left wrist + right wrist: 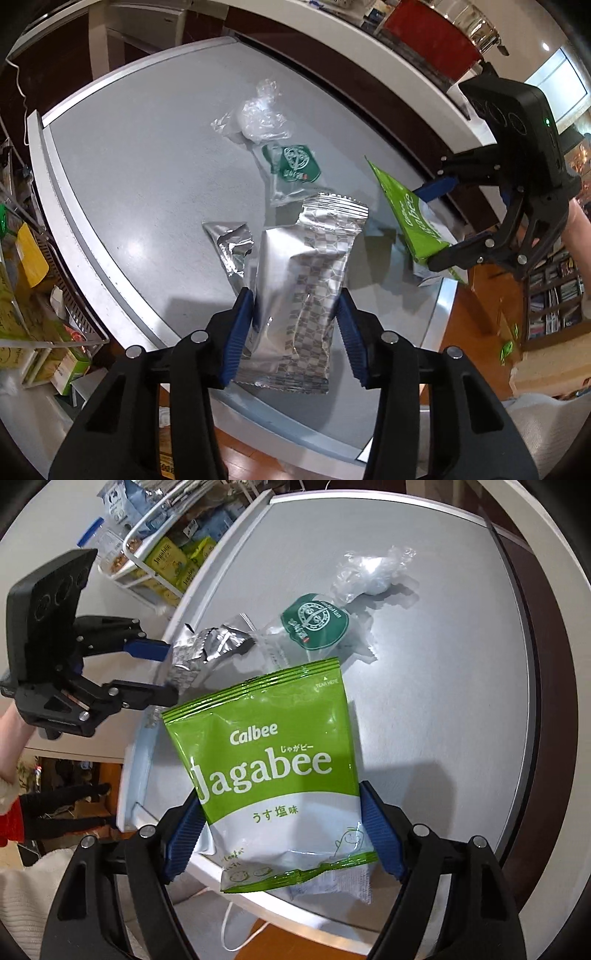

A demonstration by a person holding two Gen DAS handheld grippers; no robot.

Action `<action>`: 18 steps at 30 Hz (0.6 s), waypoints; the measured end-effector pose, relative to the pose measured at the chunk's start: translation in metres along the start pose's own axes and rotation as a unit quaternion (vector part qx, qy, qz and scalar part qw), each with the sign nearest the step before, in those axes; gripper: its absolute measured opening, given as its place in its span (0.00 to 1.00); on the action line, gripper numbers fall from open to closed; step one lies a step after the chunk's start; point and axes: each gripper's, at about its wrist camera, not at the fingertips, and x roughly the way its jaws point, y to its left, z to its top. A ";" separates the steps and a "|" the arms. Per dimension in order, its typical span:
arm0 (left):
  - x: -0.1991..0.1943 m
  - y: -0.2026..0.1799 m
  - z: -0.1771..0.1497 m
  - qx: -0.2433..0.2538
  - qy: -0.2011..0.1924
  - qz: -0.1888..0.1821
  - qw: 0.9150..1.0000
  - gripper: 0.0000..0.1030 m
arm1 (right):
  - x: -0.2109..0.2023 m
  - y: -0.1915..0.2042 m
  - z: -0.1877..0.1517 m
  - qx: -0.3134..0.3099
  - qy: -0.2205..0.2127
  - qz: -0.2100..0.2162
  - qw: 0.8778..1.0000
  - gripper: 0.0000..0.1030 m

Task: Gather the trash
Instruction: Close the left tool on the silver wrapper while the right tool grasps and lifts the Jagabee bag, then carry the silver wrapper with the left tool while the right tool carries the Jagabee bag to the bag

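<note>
Two tongs are above the grey tabletop [122, 192], and each one has a piece of trash between its blue pads. The left tongs [295, 314] are closed on a silver wrapper [299, 280]; its pads press the two long edges, and the wrapper stands up from them, away from the camera. The right tongs [282, 830] are closed on a green Jagabee bag [273, 775], a wide bag, so the pads stand far apart but both touch its sides. The bag is lifted off the tabletop.

Beyond the left tongs, a torn silver scrap [231, 247] lies just beside the held wrapper, on its left. Further ahead lies a clear wrapper with a green label [291, 166], and behind it a crumpled clear plastic piece [258, 118]. In the right wrist view these same pieces lie ahead of the green bag. A wire basket with snack boxes [162, 561] stands beside the tabletop, near the left tongs.
</note>
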 end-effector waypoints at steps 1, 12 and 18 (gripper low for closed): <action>-0.001 -0.002 -0.004 -0.001 -0.003 0.000 1.000 0.44 | 0.002 0.002 -0.001 0.005 -0.004 0.004 1.000 0.76; -0.040 -0.035 -0.017 -0.045 -0.079 0.011 0.996 0.44 | -0.024 0.027 -0.029 0.047 -0.087 0.030 0.995 0.76; -0.068 -0.054 -0.028 -0.073 -0.133 0.028 0.988 0.44 | -0.058 0.030 -0.048 0.071 -0.152 0.048 0.985 0.76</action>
